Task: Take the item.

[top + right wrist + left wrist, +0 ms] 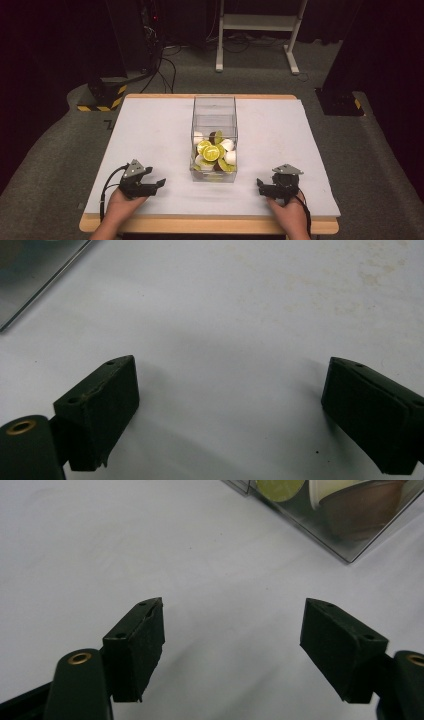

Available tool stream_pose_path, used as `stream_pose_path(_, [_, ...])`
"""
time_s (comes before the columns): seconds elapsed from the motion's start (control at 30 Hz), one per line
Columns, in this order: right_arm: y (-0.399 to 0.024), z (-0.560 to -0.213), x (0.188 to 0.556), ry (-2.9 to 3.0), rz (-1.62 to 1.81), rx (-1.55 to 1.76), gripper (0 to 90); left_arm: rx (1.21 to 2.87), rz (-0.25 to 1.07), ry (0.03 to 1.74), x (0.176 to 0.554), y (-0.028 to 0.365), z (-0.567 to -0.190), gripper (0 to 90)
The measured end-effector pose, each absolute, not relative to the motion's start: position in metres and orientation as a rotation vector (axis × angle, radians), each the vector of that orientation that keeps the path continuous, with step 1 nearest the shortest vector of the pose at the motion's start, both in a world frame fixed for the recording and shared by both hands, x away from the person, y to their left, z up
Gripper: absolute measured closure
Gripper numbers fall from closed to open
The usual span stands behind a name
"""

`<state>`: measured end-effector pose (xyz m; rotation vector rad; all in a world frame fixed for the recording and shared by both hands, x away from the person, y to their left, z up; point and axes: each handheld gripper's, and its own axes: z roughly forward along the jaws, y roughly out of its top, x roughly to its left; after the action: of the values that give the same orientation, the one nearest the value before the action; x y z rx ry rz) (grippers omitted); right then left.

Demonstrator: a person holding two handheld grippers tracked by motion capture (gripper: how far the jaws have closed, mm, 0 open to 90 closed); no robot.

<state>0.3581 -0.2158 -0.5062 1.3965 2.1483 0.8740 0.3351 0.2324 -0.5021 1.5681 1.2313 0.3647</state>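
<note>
**Both hand-held grippers open and empty, box untouched**

Left hand-held gripper (159,182) sat low over the near left of the counter (150,130), jaws pointing inward toward the clear box (214,107). In the left gripper view its jaws stood wide apart with only bare white surface between them; pads (145,645) touched nothing. The box's near corner showed at the top right of that view, well ahead of the jaw tips, with a yellow-green lid and a brown capsule visible through the wall.

Right hand-held gripper (261,186) mirrored it on the near right, also aimed inward. In the right gripper view the jaws were spread wide, nothing between the pads (107,405), just counter with a few faint stains. One edge of the box showed at the top left of that view, apart from the jaws.

The box stood upright at the counter's centre, between the two grippers and clear of both. Its lower part held a heap of capsules (215,152): yellow-green tops, white ones, a couple of dark brown ones. Upper part of the box looked vacant.

Each gripper was held in a hand (122,202) entering from the near edge.
</note>
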Motion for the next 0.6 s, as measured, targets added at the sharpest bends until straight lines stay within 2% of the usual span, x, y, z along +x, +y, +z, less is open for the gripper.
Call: stream_pose_path(0.6, [-0.216, -0.506, 0.358, 2.15, 0.874, 1.399, 8.1, 1.533, 0.368, 1.166, 0.344, 0.2, -0.48, 27.4])
